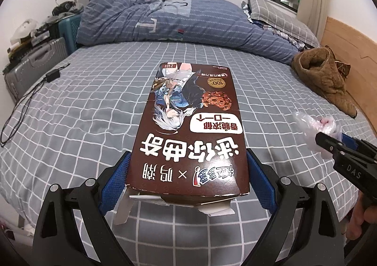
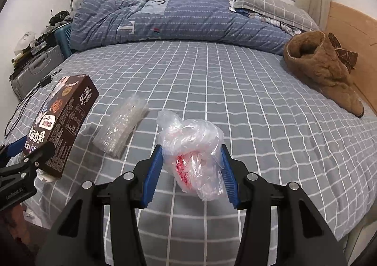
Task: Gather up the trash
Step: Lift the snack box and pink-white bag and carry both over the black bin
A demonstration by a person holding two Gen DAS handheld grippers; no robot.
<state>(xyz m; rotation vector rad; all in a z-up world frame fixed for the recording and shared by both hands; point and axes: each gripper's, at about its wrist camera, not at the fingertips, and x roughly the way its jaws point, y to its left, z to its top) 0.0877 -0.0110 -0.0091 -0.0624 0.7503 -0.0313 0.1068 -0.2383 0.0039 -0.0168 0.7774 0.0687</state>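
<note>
- While the left gripper [image 1: 186, 171] clamps the box [image 1: 188, 129] by its near end, the card looks light, stiff, crushable.
- Right gripper [image 2: 192, 171] pinches a bag [image 2: 193, 148]: soft, slippery, best held bunched.
- Beyond the fingers, a wrapper [image 2: 120, 126] lies on the bed [image 2: 259, 105].

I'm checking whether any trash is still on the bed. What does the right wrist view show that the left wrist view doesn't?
Only the right wrist view shows a clear plastic wrapper lying loose on the bed sheet, beside the box. Only the left wrist view shows the cookie box's printed front, clamped in the left gripper. Both show that box, the crumpled plastic bag held in the right gripper, the blue quilt and the brown garment.
</note>
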